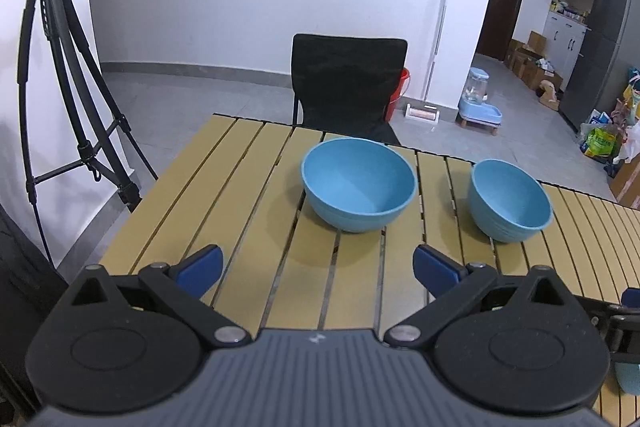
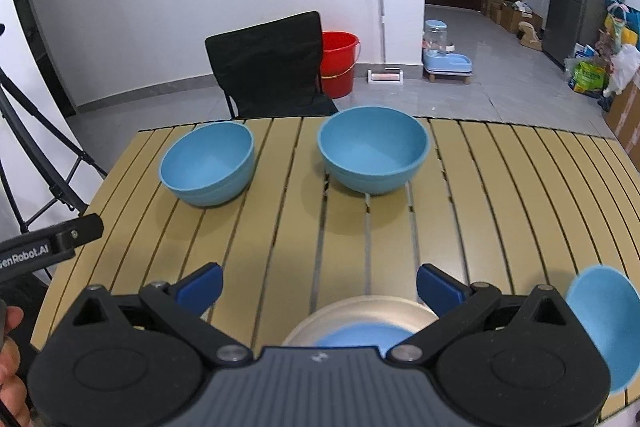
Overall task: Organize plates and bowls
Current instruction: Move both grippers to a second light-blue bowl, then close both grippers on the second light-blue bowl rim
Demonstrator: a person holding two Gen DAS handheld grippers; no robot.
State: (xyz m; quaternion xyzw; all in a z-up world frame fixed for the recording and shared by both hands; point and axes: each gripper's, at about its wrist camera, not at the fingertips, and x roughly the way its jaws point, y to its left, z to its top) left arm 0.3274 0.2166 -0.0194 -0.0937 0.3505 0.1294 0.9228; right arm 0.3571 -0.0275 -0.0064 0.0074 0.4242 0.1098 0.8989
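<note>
Two blue bowls [image 2: 208, 163] [image 2: 374, 149] ahead of open right claw [image 2: 319, 287], apart

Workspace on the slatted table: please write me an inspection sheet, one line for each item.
Surface: tan slatted table, bare in the middle.
Job's things: two blue bowls upright and apart, left bowl, right bowl; metal plate with a blue dish on it at the near edge; a blue plate beside it.
Clutter: nothing seen.
Grippers: left gripper and right gripper open, holding nothing.
Cables: nothing seen.
Surroundings: black chair, red bucket, tripod.
</note>
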